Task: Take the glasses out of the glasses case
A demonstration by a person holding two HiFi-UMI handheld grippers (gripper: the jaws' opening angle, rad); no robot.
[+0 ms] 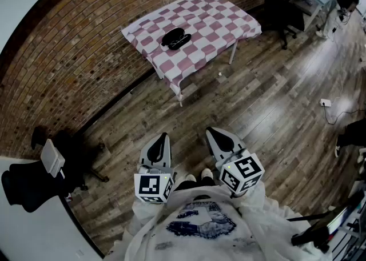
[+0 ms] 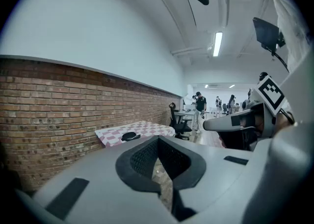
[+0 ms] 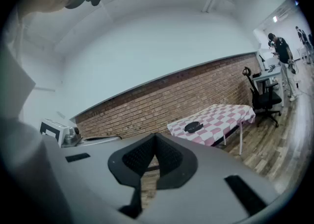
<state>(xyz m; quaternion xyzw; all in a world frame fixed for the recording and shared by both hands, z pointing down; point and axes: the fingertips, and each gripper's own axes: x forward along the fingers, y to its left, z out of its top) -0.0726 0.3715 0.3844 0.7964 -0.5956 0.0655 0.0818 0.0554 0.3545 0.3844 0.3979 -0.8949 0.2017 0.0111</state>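
The glasses case [image 1: 176, 39] lies on the checked worktop [image 1: 223, 17], well apart from the person. The step in hand looks like the approach: walk up, stand square to the case, and part the jaws only once near it. The left hand-held gripper [image 1: 162, 138] and right hand-held gripper [image 1: 214, 133] are both closed, tips together, holding nothing.

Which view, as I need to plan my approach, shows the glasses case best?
The head view: it looks down on the glasses case on the checkered table, whole outline visible. The left gripper view and right gripper view show the glasses case small, dark, side-on.
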